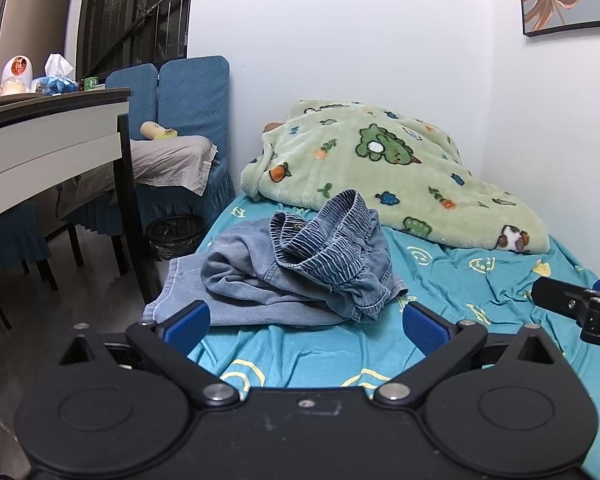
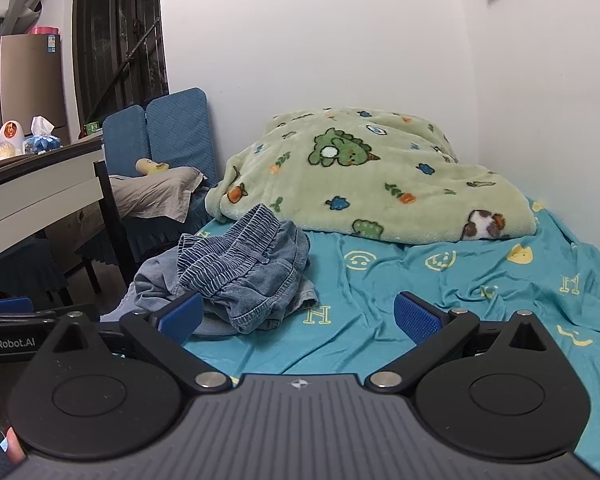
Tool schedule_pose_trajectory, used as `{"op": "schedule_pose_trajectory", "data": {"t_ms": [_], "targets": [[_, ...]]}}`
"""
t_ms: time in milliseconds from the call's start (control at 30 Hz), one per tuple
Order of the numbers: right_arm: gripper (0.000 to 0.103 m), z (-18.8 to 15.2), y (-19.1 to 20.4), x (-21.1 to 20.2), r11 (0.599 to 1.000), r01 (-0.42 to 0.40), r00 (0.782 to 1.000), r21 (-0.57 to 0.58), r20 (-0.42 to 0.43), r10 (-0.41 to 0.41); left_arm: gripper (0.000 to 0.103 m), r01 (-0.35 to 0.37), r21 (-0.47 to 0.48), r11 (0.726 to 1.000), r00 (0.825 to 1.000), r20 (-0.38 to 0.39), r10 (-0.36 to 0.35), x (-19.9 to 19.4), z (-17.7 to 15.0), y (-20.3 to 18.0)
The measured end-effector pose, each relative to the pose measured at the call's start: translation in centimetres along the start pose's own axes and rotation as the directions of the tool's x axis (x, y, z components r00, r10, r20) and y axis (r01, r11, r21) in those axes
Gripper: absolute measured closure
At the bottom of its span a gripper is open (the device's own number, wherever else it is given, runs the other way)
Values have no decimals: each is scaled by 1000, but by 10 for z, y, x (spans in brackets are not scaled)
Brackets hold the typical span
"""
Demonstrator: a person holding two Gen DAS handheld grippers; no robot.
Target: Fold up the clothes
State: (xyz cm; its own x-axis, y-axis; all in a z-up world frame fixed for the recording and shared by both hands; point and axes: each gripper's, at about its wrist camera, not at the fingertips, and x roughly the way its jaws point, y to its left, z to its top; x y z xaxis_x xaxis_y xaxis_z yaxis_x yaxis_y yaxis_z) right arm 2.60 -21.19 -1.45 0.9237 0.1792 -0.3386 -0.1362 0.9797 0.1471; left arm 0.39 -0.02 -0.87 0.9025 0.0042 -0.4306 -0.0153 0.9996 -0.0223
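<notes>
While both tools hovered above the near end of the bed (image 1: 452, 272), the denim garment (image 1: 296, 268) lay in a crumpled heap on the teal sheet, at centre frame in the left wrist view and at lower left of centre in the right wrist view. Its ribbed waistband (image 1: 328, 232) stood up on top of the heap. A flat portion of the denim ran toward the left of the frame, reaching the bed edge, so the long axis appeared to run roughly left to right.

The left gripper (image 1: 306, 322) had its jaws spread wide and held nothing; the heap sat directly ahead, between its fingers. The right gripper (image 2: 298, 316) was likewise wide open and empty, with the heap ahead and to its left. The left gripper was judged the nearer. A green blanket (image 1: 380, 176) lay beyond the garment, apart from it.
</notes>
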Motion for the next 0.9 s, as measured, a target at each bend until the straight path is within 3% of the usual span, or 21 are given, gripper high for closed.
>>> {"op": "schedule_pose_trajectory", "data": {"t_ms": [800,900], "targets": [[0,0,-1,-1,1000,-11,1000,8,2,11,0,16,-5,1000,1000,-3,-16,-2,6,-1],[0,-1,-1,-2,1000,-11,1000,9,3,11,1,18,-81,997,999,-26,-20,4,13,10]]}}
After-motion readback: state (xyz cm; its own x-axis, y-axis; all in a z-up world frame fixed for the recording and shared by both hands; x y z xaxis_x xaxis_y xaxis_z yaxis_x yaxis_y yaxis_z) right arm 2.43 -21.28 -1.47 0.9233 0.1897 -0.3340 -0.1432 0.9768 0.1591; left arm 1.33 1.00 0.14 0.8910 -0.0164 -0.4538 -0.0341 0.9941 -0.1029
